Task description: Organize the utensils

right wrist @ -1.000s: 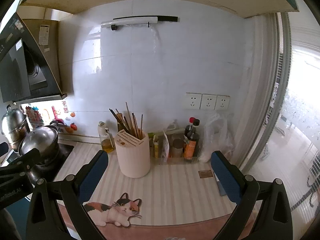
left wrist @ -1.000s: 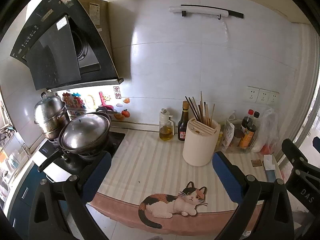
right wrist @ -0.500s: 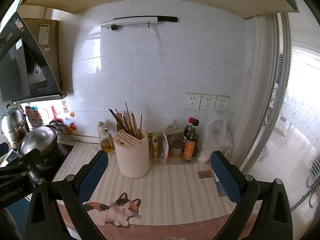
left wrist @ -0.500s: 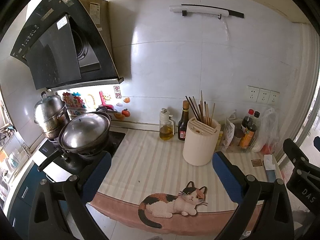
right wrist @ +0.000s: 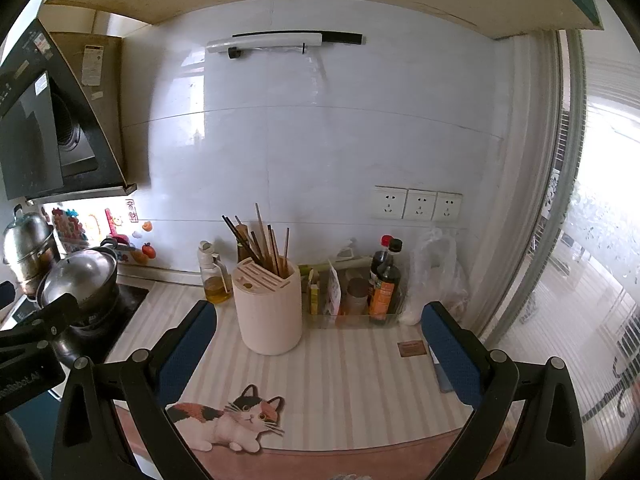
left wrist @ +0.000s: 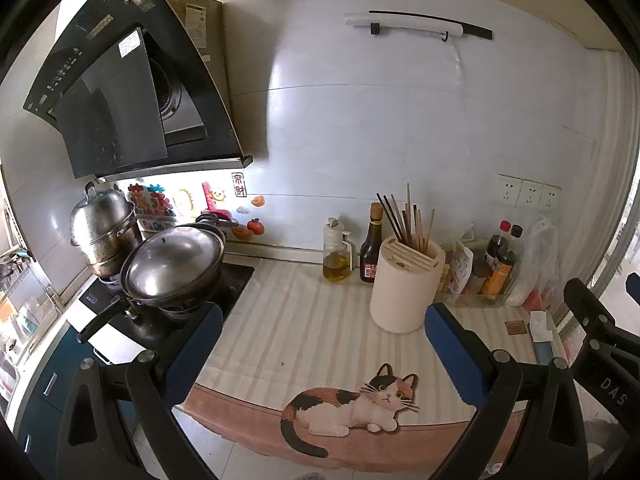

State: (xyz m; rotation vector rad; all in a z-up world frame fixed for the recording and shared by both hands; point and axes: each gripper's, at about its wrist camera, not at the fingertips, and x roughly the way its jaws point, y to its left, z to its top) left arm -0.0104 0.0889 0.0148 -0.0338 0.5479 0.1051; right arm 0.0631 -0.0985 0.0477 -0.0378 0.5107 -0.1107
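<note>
A cream utensil holder point(left wrist: 404, 284) stands on the striped counter mat, also in the right wrist view point(right wrist: 268, 308). Several chopsticks point(left wrist: 408, 220) stand upright in its back compartment, also seen in the right wrist view point(right wrist: 264, 244). My left gripper point(left wrist: 320, 340) is open and empty, held above the counter's front edge, left of the holder. My right gripper point(right wrist: 320, 340) is open and empty, held in front of the holder. Each gripper's frame shows at the edge of the other's view.
A lidded wok point(left wrist: 172, 264) and a steel steamer pot point(left wrist: 102, 232) sit on the stove at left under the range hood point(left wrist: 120, 92). An oil jar point(left wrist: 338, 256), a dark sauce bottle point(left wrist: 370, 252) and a tray of condiments point(right wrist: 360, 292) line the wall. A cat picture point(left wrist: 352, 404) marks the mat's front.
The right wrist view has shifted slightly, with the holder sitting a little lower and nearer centre. The left gripper has hardly moved.
</note>
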